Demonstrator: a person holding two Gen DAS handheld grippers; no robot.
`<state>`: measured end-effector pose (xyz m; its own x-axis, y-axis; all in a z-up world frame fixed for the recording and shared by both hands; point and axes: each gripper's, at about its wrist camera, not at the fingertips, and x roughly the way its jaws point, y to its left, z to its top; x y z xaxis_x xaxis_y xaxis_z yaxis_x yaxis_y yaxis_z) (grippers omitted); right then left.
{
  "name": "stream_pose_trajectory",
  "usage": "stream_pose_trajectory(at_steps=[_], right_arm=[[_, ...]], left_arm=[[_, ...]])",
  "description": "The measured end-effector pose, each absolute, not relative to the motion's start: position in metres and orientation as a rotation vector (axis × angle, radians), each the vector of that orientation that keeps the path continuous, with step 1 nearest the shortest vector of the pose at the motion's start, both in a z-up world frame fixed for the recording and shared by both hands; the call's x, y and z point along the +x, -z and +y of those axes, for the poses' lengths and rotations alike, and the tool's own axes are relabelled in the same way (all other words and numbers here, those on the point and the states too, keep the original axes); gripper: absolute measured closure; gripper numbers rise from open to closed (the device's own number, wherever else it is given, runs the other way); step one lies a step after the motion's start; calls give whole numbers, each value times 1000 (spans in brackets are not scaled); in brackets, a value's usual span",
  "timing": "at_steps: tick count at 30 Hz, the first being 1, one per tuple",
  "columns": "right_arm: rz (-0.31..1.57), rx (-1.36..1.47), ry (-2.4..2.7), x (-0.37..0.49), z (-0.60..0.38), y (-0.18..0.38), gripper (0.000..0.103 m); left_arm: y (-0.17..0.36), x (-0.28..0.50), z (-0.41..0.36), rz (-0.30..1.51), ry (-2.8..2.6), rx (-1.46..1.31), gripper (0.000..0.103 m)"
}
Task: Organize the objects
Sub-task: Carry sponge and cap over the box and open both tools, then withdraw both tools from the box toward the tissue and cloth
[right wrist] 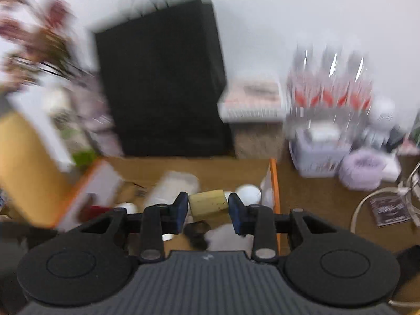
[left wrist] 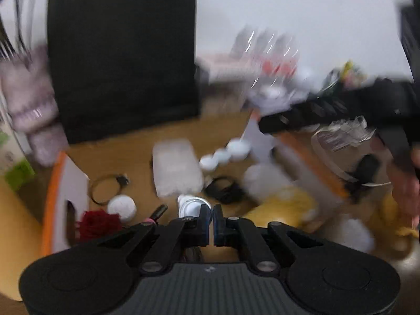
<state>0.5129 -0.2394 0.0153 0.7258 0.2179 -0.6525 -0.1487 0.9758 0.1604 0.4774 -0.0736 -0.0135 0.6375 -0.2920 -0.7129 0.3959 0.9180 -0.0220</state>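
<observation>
Both views are blurred by motion. My left gripper [left wrist: 212,219] is shut and empty above a cluttered wooden table: a clear plastic box [left wrist: 177,168], small white cups [left wrist: 223,155], a white round lid [left wrist: 122,206], a red rose [left wrist: 99,221], a black cable [left wrist: 223,187] and a yellow soft thing [left wrist: 283,206]. My right gripper [right wrist: 208,210] is shut on a pale yellow block [right wrist: 208,201], held between its blue pads [right wrist: 181,208]. The right gripper also shows as a dark bar in the left wrist view [left wrist: 328,110].
A black paper bag [left wrist: 123,57] stands at the back; it also shows in the right wrist view [right wrist: 162,84]. An orange-edged white box [left wrist: 65,191] lies at the left. Bottles with red labels [right wrist: 330,89], a lilac container [right wrist: 317,152] and a white cable [right wrist: 372,204] sit at the right.
</observation>
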Motion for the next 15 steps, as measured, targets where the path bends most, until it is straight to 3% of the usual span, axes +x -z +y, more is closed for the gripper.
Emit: stream_pose_trajectory(at_steps=[2,4,7,8,10,15], right_arm=[[811,35,-144,550,-232,6,68],[883,2,-117,572,-226,27,68],[922,4,-80,587,-230,44,64],[916,17,-92,586,-232,43,59],[868,47,-113,576,-237,29,37],[732,45,-113,538,-251,-27,35]], left_arm=[[30,496,-76,833,374,144,99],[36,506,-73,837,365,107,79],[36,513,-63,859,389,24,62],[32,511,-58,851,383,8,61],[18,504,-52,804,383,9,58],[-34,470,-32,693,356,-16,46]])
